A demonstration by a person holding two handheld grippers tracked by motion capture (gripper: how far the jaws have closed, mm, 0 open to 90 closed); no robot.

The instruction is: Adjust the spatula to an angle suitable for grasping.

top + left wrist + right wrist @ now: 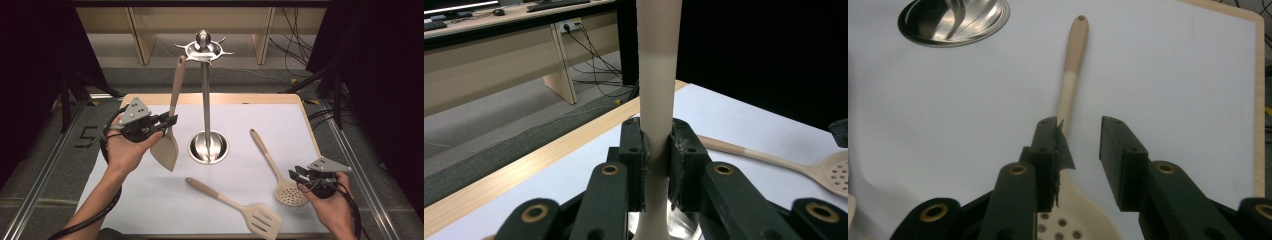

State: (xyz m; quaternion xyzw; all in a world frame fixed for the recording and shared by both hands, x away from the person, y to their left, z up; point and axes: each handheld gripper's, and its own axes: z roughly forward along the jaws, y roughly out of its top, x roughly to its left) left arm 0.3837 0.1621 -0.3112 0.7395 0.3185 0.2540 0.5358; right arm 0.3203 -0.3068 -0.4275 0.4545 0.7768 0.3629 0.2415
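left hand-held gripper point(170, 121) clamping upright spatula point(170, 131), beside rack point(206, 95)

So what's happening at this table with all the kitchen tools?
A person holds a gripper in each hand. The left gripper is shut on the handle of a beige spatula, holding it upright beside a steel utensil stand, its handle tip near the hooks on top. The right gripper hovers with its jaws open over a skimmer spoon lying on the white mat. A slotted turner lies there too.
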